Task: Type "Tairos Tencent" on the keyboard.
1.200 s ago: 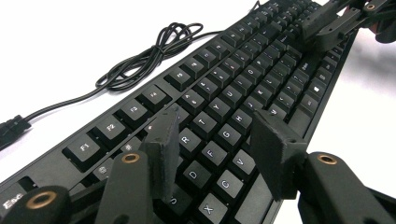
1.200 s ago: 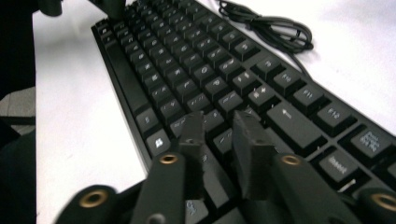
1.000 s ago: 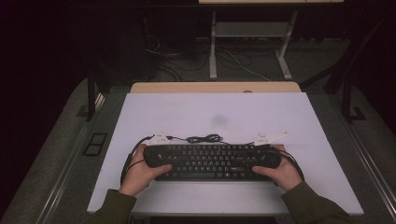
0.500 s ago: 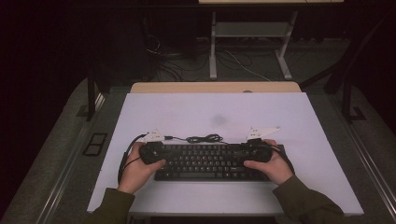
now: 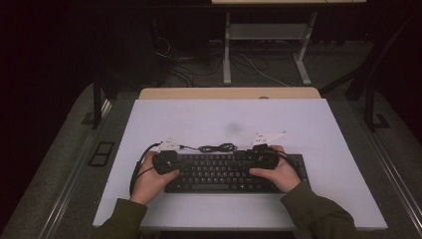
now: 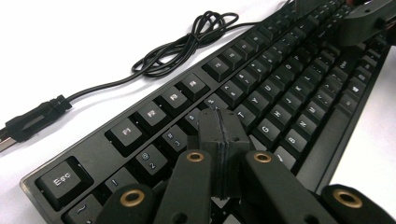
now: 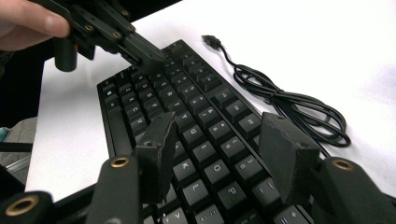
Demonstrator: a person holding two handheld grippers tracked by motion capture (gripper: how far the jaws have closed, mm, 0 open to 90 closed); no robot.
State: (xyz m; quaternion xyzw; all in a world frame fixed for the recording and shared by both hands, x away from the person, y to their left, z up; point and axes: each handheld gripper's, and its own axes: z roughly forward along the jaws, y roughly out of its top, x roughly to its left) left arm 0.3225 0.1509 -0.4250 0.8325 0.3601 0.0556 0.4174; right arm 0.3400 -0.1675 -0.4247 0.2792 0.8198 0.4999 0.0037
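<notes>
Hovering over the keyboard (image 5: 229, 172): left hand-held gripper (image 6: 219, 128) pressed together; right hand-held gripper (image 7: 219, 149) spread, just opening.

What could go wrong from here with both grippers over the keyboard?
1. The left gripper, shut with nothing between its jaws, sits right above the keyboard near the number row; a slight tilt could press two keys at once.
2. The right gripper has just been opening over the keys with nothing between its jaws; lowered like this, its pads could catch key edges.
3. The loose cable lies coiled just behind the keyboard, so a forward reach might snag it.
</notes>
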